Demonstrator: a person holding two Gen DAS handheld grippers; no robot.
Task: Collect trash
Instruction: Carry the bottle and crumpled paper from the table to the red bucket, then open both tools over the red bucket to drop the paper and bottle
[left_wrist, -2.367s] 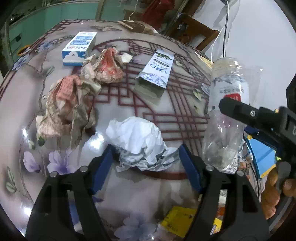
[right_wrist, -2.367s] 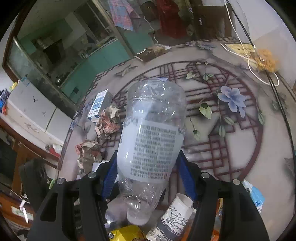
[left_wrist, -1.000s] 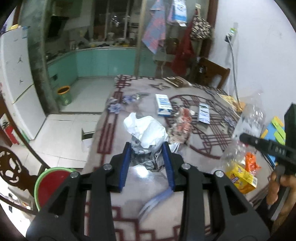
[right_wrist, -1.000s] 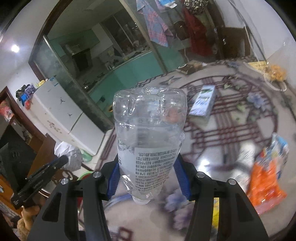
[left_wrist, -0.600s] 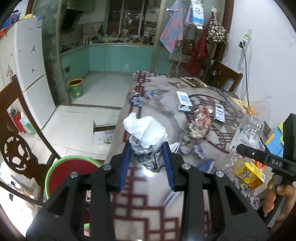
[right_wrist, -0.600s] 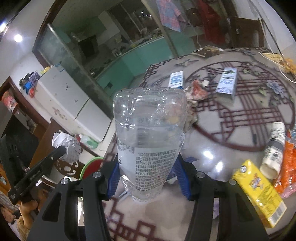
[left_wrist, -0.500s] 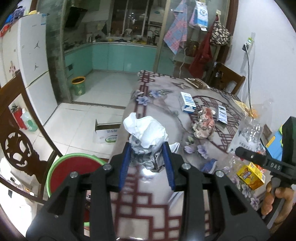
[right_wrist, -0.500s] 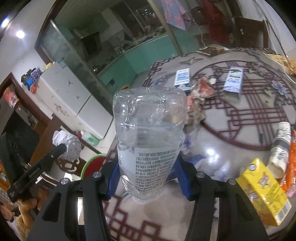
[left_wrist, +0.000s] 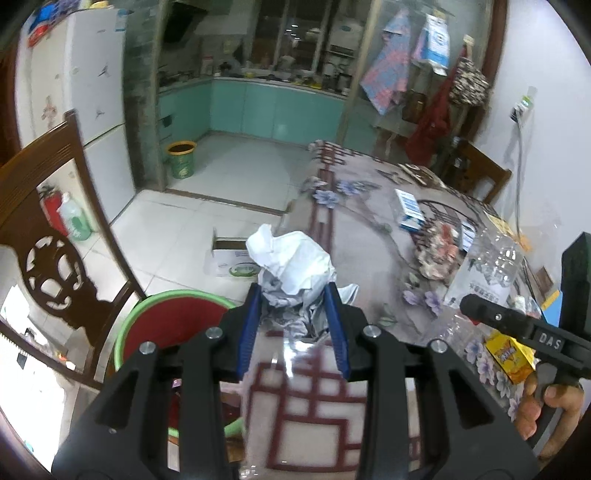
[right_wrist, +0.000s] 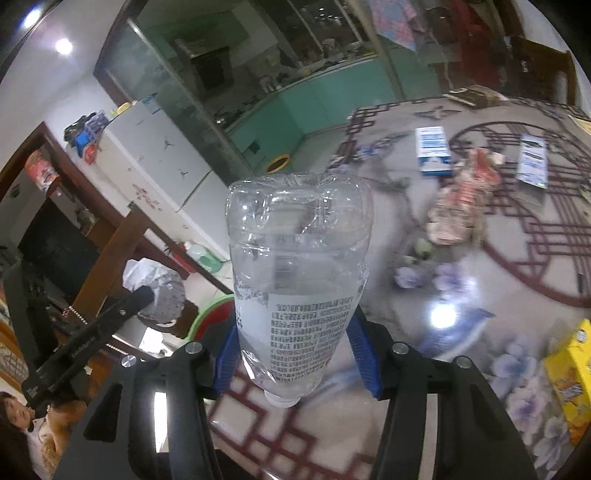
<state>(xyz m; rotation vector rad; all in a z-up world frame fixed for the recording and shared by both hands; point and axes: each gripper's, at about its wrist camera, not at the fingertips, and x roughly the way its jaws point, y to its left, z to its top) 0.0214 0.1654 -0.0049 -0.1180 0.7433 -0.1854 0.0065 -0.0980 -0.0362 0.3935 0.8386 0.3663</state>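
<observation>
Two tools grip trash: left tool (left_wrist: 293, 321) pinches crumpled white paper (left_wrist: 291, 266); right tool (right_wrist: 297, 354) clamps an inverted clear bottle (right_wrist: 297, 273).

A white-tiled floor (left_wrist: 192, 218) runs back to teal kitchen cabinets (left_wrist: 273, 110) under a window (left_wrist: 291, 33). A white fridge (left_wrist: 92, 92) stands at the left, beside a carved dark wooden chair (left_wrist: 48, 236). The bench (left_wrist: 354, 236) wears a floral, lattice-patterned cloth. Cloths and bags hang by the white wall (left_wrist: 535, 74). A ceiling light (right_wrist: 63, 45) glows.
</observation>
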